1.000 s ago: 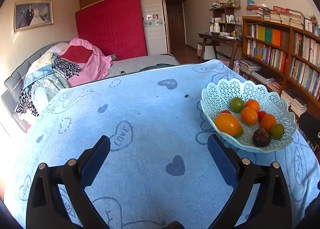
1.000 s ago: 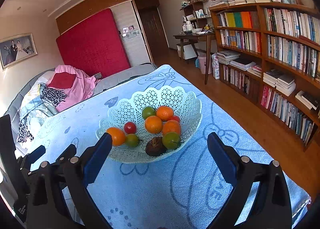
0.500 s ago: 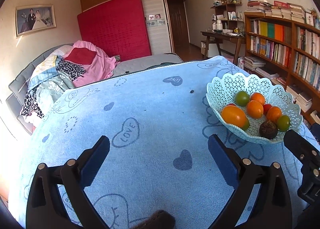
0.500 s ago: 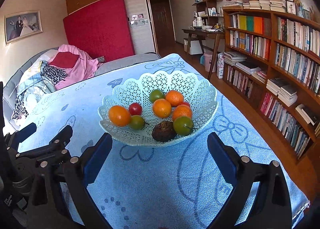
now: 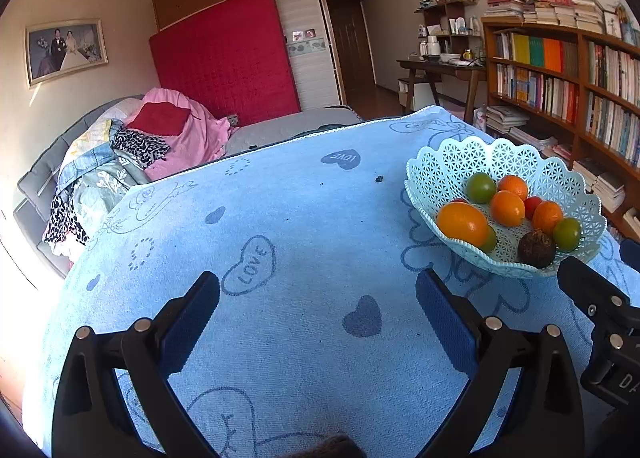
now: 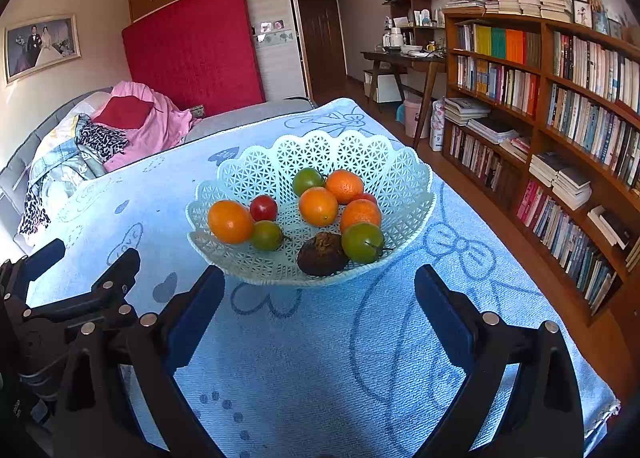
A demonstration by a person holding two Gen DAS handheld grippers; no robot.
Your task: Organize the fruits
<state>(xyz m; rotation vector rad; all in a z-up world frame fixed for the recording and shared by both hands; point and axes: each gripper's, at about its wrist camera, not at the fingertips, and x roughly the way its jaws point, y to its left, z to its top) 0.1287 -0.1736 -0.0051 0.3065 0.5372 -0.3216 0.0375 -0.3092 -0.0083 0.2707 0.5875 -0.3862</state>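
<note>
Blue-padded right tool (image 6: pixel 320 314): jaws spread wide, nothing held, poised low over the blue towel-covered tabletop (image 6: pixel 320 358). Just beyond the fingertips, centred between them: pale green lattice basket (image 6: pixel 416 186), resting on the cloth. In the basket, nearest rim first: dark brown wrinkled fruit (image 6: pixel 322 254) touching a green fruit (image 6: pixel 362 242); to the left, a small green fruit (image 6: pixel 266 235) beside a large orange fruit (image 6: pixel 230 221) and a red tomato (image 6: pixel 263 207); further in, three oranges (image 6: pixel 318 206) clustered with another green fruit (image 6: pixel 307 181) at the back. No contact between tool and basket.

Left tool (image 5: pixel 318 318): jaws likewise wide apart, empty, levelled over bare cloth printed with hearts. Basket well off to its right, ahead of the right finger. Both tools side by side, pointing the same way; left tool visible at the left edge of the right wrist view.

Beyond the tabletop: bed with heaped clothing (image 6: pixel 120 126), red upright mattress (image 6: pixel 192 46), bookshelves (image 6: pixel 560 98) along the right wall.
</note>
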